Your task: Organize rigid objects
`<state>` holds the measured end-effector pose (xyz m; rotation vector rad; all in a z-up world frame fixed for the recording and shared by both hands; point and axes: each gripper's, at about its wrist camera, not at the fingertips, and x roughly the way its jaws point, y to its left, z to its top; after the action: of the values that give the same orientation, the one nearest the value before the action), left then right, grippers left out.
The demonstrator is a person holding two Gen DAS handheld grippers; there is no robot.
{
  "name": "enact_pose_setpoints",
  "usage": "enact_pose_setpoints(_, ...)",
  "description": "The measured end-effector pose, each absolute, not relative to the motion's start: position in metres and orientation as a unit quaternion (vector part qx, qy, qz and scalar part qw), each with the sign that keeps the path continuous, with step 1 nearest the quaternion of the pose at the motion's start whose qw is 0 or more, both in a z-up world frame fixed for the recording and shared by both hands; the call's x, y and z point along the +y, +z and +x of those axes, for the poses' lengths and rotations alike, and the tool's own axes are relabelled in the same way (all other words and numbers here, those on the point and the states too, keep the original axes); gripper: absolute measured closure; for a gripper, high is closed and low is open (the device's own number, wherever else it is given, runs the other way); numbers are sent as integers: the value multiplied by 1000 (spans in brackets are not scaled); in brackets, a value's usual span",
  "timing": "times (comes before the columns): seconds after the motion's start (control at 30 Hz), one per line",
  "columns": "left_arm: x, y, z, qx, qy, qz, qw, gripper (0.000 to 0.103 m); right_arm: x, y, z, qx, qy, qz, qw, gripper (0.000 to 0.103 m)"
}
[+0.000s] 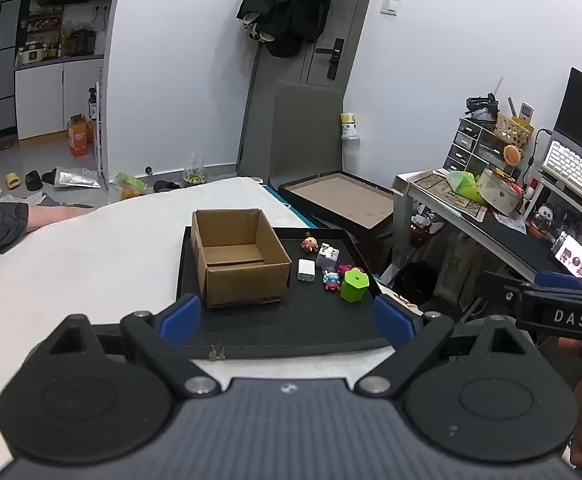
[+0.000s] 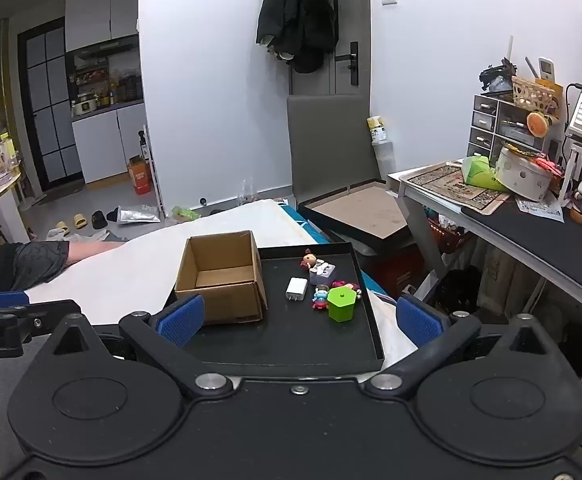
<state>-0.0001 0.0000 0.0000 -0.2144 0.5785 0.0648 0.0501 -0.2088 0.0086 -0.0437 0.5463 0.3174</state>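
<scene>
We find a black tray (image 1: 291,332) lying on a white-covered bed (image 1: 91,264); we take the tray as our reference. A cardboard box (image 1: 239,257), open at the top and with nothing visible inside, stands on the tray's left half; to the box's right on the tray lie a white charger (image 1: 306,270), a green hexagonal container (image 1: 354,286), a small doll with an orange head (image 1: 309,244), a grey block (image 1: 327,255) and small colourful figures (image 1: 332,280), clustered close together. Our left gripper (image 1: 289,318) hovers at the tray's near edge, fingers (image 1: 182,319) spread wide, holding nothing; our right gripper (image 2: 297,318) likewise hangs before the tray, fingers (image 2: 181,319) released and bare. A cluttered desk (image 2: 531,236) stands beyond the tray's right side.
</scene>
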Motion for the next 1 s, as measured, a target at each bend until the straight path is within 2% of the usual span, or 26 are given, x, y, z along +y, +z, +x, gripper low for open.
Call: enact_pose_setpoints(1.0,-6,2,-7,289,23,-107,951,10,-213,5,45,267,154,-19,951,0)
